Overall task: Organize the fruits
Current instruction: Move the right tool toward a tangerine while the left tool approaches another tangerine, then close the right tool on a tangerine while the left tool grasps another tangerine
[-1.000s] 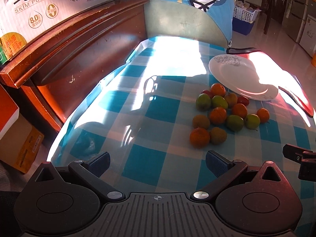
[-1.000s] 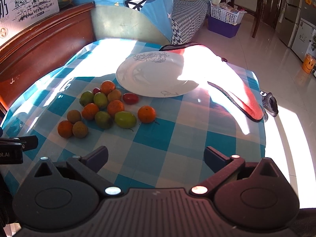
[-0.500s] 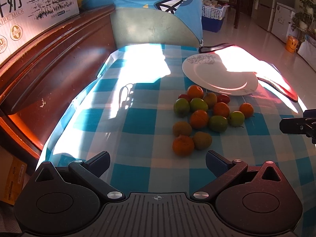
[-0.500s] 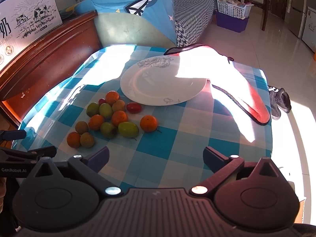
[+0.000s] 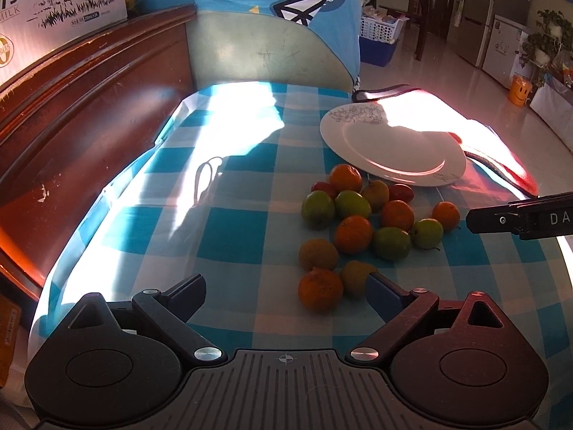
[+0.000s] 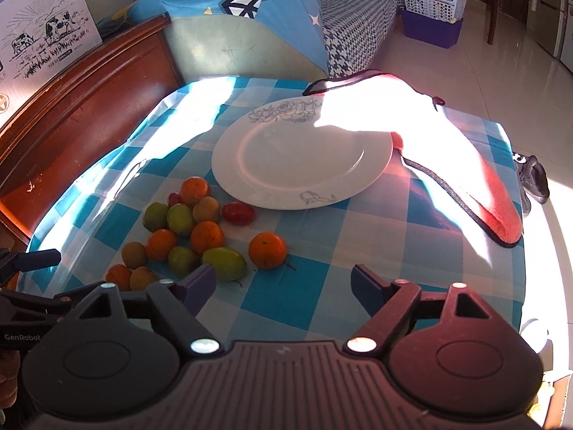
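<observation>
**Fruit heap beside a bare plate, both tools narrowing on nothing**

Checked tablecloth [image 5: 229, 229], blue and white, smooth with a sheen where sunlight strikes. On it a loose heap of small round fruits [image 5: 361, 222]: matte orange ones, glossy green ones, a couple of red oval ones (tomato-like). The heap lies just beside the near rim of a round white plate [image 6: 301, 157], glazed, with a line-drawn flower at its far edge. A red fleecy cloth [image 6: 497, 208] with dark trim lies partly under the plate's far side.

Left gripper [image 5: 284, 288]: jaws closing, nothing between them; the nearest orange fruit [image 5: 319, 288] sits just ahead of its right finger. Right gripper [image 6: 283, 281]: jaws closing, only tablecloth in the gap.

Left view alone shows the potted plant [image 5: 544, 39]. Right view alone shows the shoe [image 6: 533, 182] on the floor and the checked bedding [image 6: 358, 10].
</observation>
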`<state>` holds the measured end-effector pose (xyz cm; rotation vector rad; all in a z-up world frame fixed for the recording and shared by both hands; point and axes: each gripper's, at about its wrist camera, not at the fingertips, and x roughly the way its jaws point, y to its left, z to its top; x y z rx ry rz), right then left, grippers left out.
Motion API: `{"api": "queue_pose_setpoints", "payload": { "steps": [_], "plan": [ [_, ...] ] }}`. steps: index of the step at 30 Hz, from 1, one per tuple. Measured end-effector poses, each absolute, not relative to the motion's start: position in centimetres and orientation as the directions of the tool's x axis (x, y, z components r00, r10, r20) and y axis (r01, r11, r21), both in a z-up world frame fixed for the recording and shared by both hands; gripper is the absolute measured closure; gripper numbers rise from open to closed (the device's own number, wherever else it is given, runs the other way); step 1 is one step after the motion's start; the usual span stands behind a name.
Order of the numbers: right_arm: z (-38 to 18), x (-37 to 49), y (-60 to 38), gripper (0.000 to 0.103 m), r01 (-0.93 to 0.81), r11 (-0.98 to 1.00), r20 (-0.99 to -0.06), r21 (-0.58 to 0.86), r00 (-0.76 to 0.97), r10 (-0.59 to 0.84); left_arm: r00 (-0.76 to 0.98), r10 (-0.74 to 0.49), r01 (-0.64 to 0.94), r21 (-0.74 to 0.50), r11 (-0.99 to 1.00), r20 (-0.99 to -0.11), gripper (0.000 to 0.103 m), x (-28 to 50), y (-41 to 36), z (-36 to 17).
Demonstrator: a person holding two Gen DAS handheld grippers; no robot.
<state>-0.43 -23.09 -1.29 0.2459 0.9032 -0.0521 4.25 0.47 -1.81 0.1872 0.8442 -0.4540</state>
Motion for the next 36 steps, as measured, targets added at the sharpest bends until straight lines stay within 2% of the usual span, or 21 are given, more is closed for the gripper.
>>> {"api": "queue_pose_setpoints", "payload": {
  "steps": [4,6,12,17,22,25,27,29,36],
  "plan": [
    [-1.7,0.5,-23.1,0.029,0.153,0.963,-0.771,0.223,0.632,0.079,0.568,-0.335,0.452,-0.055,0.89,-0.752,0.015,4.6,0.6,-2.0],
    [-1.8,0.8,-23.0,0.036,0.152,0.961,-0.764,0.233,0.639,0.084,0.562,-0.334,0.452,-0.056,0.89,-0.757,0.023,4.8,0.5,-2.2],
    [-2.3,1.4,-22.7,0.048,0.144,0.96,-0.766,0.239,0.636,0.096,0.535,-0.348,0.451,-0.088,0.888,-0.77,0.035,4.9,0.2,-3.0],
    [-2.7,1.8,-22.8,0.051,0.163,0.96,-0.771,0.227,0.632,0.075,0.538,-0.322,0.44,-0.066,0.895,-0.779,0.039,4.9,-0.2,-3.5],
    [-3.3,2.2,-22.7,0.051,0.17,0.957,-0.771,0.235,0.632,0.077,0.534,-0.335,0.452,-0.073,0.889,-0.776,0.038,4.8,-0.4,-3.6],
    [-3.4,2.6,-22.7,0.053,0.178,0.956,-0.765,0.233,0.64,0.067,0.531,-0.327,0.443,-0.073,0.894,-0.781,0.049,4.9,-0.4,-3.9],
    [-3.4,2.6,-22.7,0.058,0.182,0.953,-0.761,0.242,0.645,0.07,0.516,-0.338,0.439,-0.096,0.893,-0.787,0.058,5.0,-0.3,-4.1],
    [-3.4,2.7,-22.8,0.062,0.187,0.947,-0.76,0.26,0.644,0.082,0.518,-0.339,0.44,-0.095,0.893,-0.785,0.058,4.9,-0.4,-4.1],
    [-2.7,2.3,-23.7,0.063,0.213,0.927,-0.743,0.307,0.663,0.094,0.532,-0.333,0.447,-0.076,0.891,-0.779,0.062,4.8,-0.6,-4.2]
  ]
}}
